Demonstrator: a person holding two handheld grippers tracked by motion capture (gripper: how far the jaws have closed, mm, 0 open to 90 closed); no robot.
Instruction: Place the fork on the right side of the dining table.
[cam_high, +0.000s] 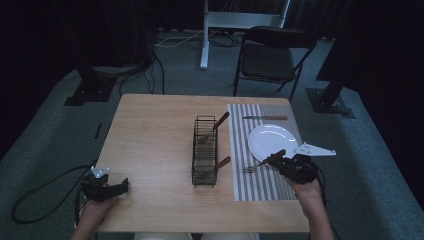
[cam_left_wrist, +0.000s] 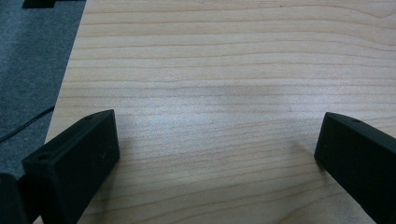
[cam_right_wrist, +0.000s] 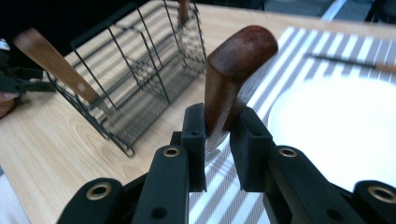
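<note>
Both tools are matte black plastic. The left tool (cam_high: 106, 188) carries a small pale grey bracket on top, and a black cable trails from it in a loop. Its two jaws are blunt, slab-like blocks with slightly rounded corners, each showing a small hole on the upper face. The right tool (cam_high: 290, 165) bears a light grey three-cornered plate on top, dotted with small holes. Its jaws are squared black pads on thick arms, fixed with brass-coloured ringed screws, four of which catch the light. The forearms are bare, with no sleeves showing.
</note>
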